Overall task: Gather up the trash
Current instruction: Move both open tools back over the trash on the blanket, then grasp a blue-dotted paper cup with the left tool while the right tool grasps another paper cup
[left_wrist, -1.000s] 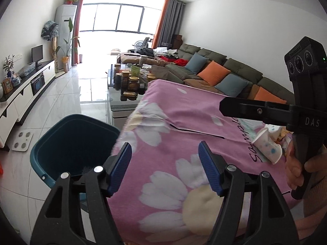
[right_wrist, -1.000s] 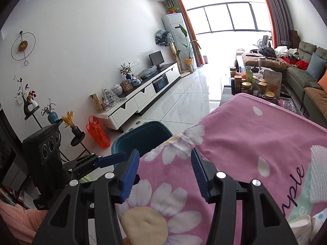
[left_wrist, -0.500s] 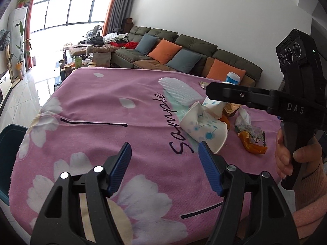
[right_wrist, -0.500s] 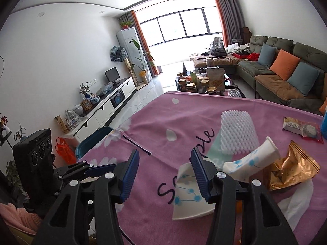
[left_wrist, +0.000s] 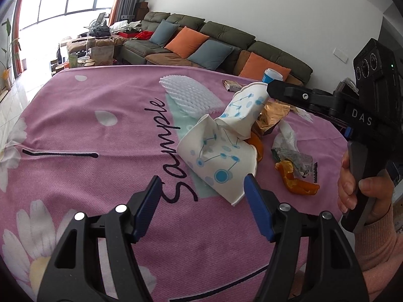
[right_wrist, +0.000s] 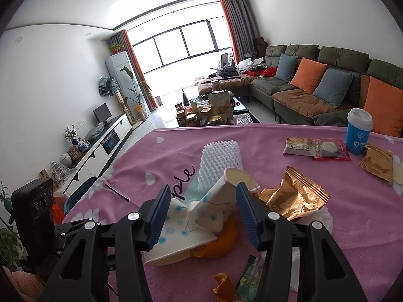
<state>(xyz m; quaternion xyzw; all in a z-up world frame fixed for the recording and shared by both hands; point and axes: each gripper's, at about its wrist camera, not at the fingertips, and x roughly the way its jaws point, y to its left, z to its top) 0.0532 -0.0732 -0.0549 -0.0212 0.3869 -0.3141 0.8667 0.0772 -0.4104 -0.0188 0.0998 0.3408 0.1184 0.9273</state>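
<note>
Both tongs are released. The right tongs [right_wrist: 201,216] straddle a crushed paper cup [right_wrist: 214,206]. The left tongs [left_wrist: 201,203] hover near another flattened cup [left_wrist: 221,163] on the tabletop [left_wrist: 100,95].

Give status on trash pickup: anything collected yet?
Nothing looks collected. Both grippers are open and empty: right gripper straddles the upper paper cup, left gripper nears the flattened cup. Gold wrapper, orange peel and foam net remain on the tablecloth.

We are reading "Sample" in dark script across the pink tablecloth [left_wrist: 105,105]. We are seeing "DAS" on the right gripper's [left_wrist: 270,91] body, and "10" showing on the blue cup [right_wrist: 357,136].
</note>
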